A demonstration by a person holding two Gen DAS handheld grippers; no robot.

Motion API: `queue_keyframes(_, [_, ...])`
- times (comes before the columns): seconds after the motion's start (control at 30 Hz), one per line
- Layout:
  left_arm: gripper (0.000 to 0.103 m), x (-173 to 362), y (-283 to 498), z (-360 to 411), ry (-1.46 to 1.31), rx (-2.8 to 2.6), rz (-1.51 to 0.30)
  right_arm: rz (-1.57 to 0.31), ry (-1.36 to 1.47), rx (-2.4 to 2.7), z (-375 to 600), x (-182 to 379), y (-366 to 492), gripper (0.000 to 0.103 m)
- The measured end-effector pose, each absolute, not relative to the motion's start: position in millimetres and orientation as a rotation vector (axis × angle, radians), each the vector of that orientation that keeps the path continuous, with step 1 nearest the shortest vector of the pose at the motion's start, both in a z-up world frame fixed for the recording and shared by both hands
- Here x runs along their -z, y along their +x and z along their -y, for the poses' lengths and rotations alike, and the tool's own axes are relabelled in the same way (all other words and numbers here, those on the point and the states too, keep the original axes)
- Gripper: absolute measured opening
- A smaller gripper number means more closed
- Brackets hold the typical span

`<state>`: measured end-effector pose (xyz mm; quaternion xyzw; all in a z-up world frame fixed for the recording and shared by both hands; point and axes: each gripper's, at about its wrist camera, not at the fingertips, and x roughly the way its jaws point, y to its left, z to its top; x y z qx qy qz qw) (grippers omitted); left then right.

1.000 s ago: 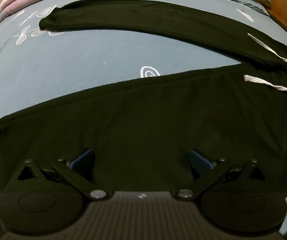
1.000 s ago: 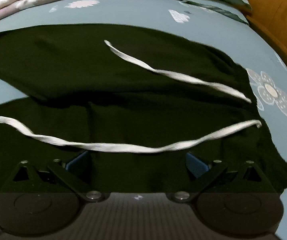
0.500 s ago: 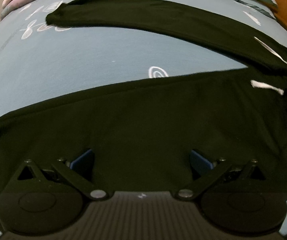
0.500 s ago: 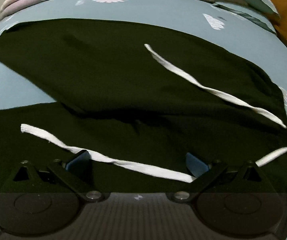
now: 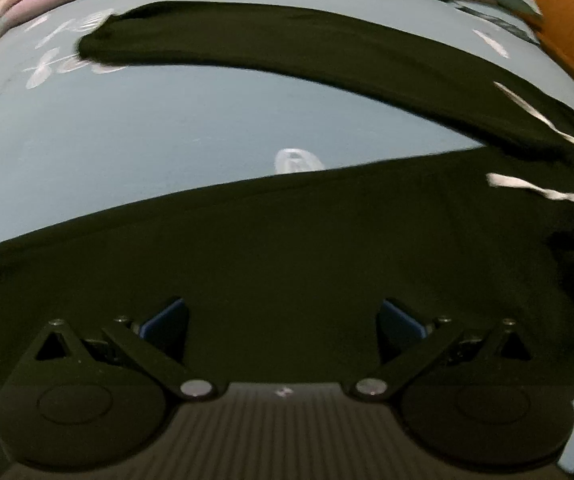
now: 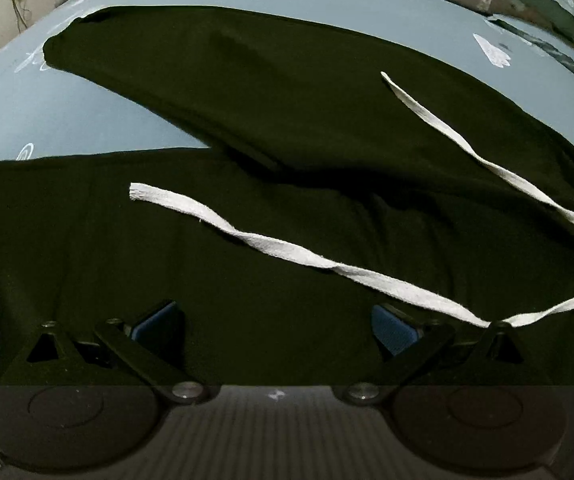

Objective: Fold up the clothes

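Left wrist view. Item: black trousers (image 5: 287,248), spread on a blue-grey bedsheet (image 5: 147,132) printed with white motifs. Near leg fills the lower frame, directly under the left gripper (image 5: 283,324); far leg arcs across the top, the two separated by a wedge of bare sheet. Gripper fingers spread wide, blue pads showing, nothing between them. Change over the last second: the far leg's cuff now sits more to the right and larger in frame, and the white drawstring (image 5: 535,188) at the right edge shows more of its length than half a second ago. Frame slightly blurred — the gripper is in motion, apparently advancing over the near leg.

Right wrist view. Item: the same trousers (image 6: 287,120), seen at the waist end where the legs join. Right gripper (image 6: 279,324) wide apart, empty, hovering over the near leg. Two strands of white drawstring lie on the cloth: the near one (image 6: 287,250) runs diagonally and passes just over the right finger's linkage; the far one (image 6: 487,160) runs toward the right edge. Change: a second ago the near strand lay almost level across the frame; now it slants, its free end further right and higher — the gripper has swung toward the waistband.

Judgement: no fold begun; both grippers appear to be settling on grasp points along the near leg, likely to carry it over the far one. The loose drawstring may snag the right finger.
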<state>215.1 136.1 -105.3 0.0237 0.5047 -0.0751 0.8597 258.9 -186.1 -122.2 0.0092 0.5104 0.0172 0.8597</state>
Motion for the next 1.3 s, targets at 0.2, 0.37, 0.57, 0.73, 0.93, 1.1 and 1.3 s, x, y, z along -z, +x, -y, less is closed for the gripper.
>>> queue_keyframes(0.2, [0.102, 106, 219, -193, -0.019, 0.024, -1.047, -1.061, 0.009, -0.031, 185, 124, 258, 0.103])
queue_keyframes(0.37, [0.102, 96, 219, -195, -0.022, 0.002, -1.039, -1.063, 0.008, -0.028, 186, 125, 257, 0.103])
queue_keyframes(0.57, [0.102, 85, 222, -178, 0.005, 0.071, -1.004, -1.061, -0.006, -0.019, 184, 124, 255, 0.103])
queue_keyframes(0.73, [0.102, 88, 231, -160, 0.017, 0.137, -0.992, -1.044, -0.02, -0.021, 184, 125, 253, 0.103])
queue_keyframes(0.93, [0.102, 106, 231, -151, 0.027, 0.21, -1.023, -1.016, -0.025, -0.026, 186, 126, 248, 0.103])
queue_keyframes(1.1, [0.102, 113, 217, -150, 0.15, 0.304, -0.941, -1.029, -0.015, -0.005, 184, 126, 250, 0.103])
queue_keyframes(1.3, [0.102, 109, 222, -148, 0.16, 0.304, -0.981, -1.033, 0.004, 0.032, 183, 125, 254, 0.103])
